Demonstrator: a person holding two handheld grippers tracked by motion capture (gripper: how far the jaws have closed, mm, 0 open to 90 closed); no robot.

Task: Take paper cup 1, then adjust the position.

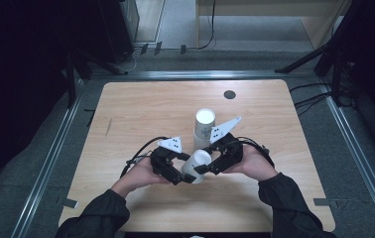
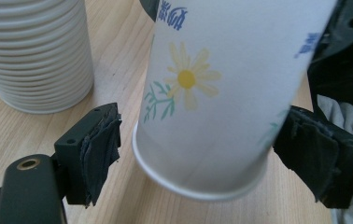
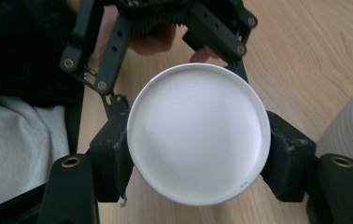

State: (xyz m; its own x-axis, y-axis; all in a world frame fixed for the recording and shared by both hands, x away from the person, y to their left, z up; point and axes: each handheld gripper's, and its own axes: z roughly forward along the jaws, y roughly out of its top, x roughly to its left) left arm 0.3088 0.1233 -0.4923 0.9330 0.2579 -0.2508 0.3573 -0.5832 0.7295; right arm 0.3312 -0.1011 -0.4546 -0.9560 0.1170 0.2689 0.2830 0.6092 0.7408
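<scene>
The right gripper (image 3: 198,154) is clamping a white paper cup (image 3: 198,140): its two black jaws are pressing against opposite sides of the cup near the flat base, which is facing the right gripper view. The left gripper (image 2: 221,149) is standing with its jaws spread wide around the same cup (image 2: 212,93); in the left gripper view the left pad is sitting apart from the cup wall, while the right pad is lying at or just beside it, and I cannot tell whether it is touching. The cup, printed with a yellow daisy, is hanging tilted above the bench (image 1: 141,109), between the two hands at the near middle. A stack of white cups (image 1: 205,128) is standing upright just behind them.
</scene>
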